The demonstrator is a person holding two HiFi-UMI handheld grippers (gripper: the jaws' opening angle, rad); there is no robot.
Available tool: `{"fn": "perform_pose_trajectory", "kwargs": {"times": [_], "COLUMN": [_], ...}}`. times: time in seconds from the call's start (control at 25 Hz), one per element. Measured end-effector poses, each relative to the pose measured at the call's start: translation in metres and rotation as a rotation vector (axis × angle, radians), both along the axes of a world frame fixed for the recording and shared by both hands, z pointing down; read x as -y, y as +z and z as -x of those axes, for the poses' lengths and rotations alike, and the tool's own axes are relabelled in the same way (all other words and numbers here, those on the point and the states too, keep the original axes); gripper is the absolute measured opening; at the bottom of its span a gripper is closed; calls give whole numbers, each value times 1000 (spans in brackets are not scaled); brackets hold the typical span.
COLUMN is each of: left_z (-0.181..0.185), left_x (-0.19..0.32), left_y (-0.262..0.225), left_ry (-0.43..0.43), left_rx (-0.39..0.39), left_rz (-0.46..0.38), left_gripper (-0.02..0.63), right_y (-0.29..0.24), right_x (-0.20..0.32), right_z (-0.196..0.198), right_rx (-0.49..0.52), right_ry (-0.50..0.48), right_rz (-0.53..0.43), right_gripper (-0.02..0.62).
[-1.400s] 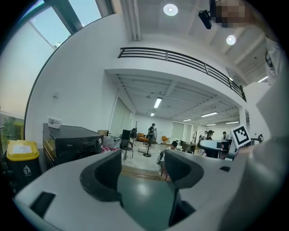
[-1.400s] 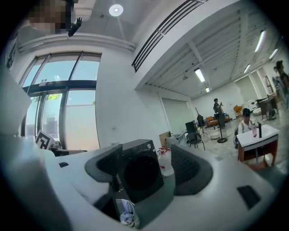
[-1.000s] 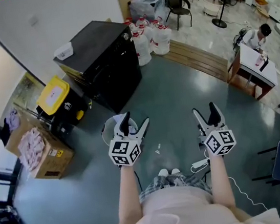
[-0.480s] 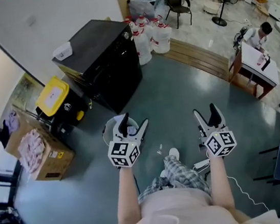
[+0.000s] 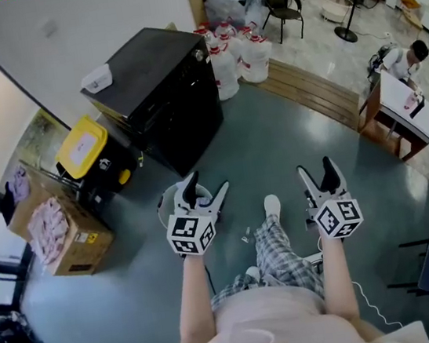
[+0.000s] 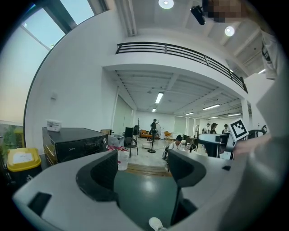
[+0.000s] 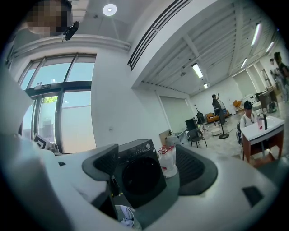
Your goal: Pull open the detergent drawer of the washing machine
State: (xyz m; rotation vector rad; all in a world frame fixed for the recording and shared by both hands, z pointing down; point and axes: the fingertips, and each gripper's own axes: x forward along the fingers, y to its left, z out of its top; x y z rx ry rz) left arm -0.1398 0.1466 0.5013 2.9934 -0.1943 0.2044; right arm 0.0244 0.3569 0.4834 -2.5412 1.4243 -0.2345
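Dark teal floor fills the near part of a big open workshop, with pale tiles and a low wooden step (image 5: 310, 90) farther off. You hold the left gripper (image 5: 207, 185) and the right gripper (image 5: 315, 168) side by side in front of you, well apart from each other. Both have their 2 jaws spread wide with nothing between them, and neither touches anything. In the left gripper view (image 6: 143, 171) only floor shows in the gap. In the right gripper view (image 7: 149, 169) the black washing machine (image 7: 140, 173) shows far behind the gap.

That washing machine (image 5: 159, 87) stands to the far left against the white wall, well apart from both grippers. Its detergent drawer is too small to pick out on the control band (image 7: 135, 149) above the round door.

A small white box (image 5: 97, 78) lies on its top and water jugs (image 5: 234, 57) cluster at its far right. A yellow-lidded bin (image 5: 83, 146) and a cardboard box (image 5: 60, 228) sit to its left. A white bucket (image 5: 167, 197) lies under the left gripper. Your white shoe (image 5: 271, 205) points forward between the grippers.
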Motion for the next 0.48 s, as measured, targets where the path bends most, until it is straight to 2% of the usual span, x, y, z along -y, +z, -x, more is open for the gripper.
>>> {"fn": "perform_pose_trajectory", "kwargs": {"times": [0.24,0.48], "left_z": [-56,-128], "left_x": [36,83], "left_y": [10,3], "left_ry": [-56,-162], "left_rx": [5,-1], "left_rz": [3,9], "left_gripper": [337,337], "right_y": [12,11], "right_x": [44,114], "right_z": [-67,-153], "right_rx": [6,25], "right_ry": [-58,-179], "right_rz": [1,26], "right_gripper": [393,393]}}
